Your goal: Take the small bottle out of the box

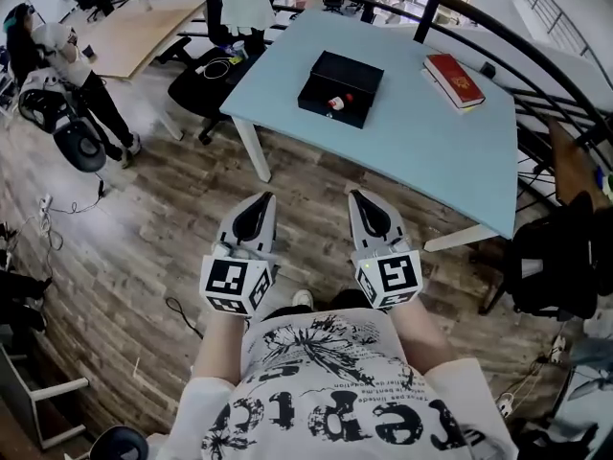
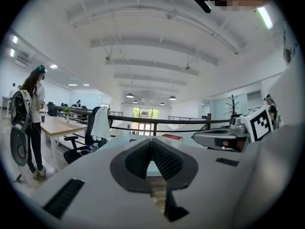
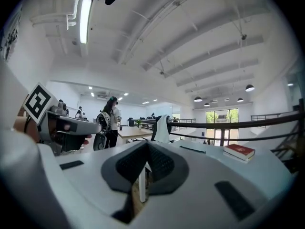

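Small white bottle with a red cap [image 1: 335, 103] lies in the black box [image 1: 345, 73] on the pale blue table [image 1: 431, 147], well apart from both tools. Left gripper [image 1: 262, 197] and right gripper [image 1: 356, 195] are pressed together, empty. The reach looks not yet started; next, approach the table and spread one pair of jaws

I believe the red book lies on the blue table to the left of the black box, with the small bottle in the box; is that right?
Not quite: the head view shows the red book to the right of the black box, not the left. It does lie on the blue table, and the small bottle is in the box.
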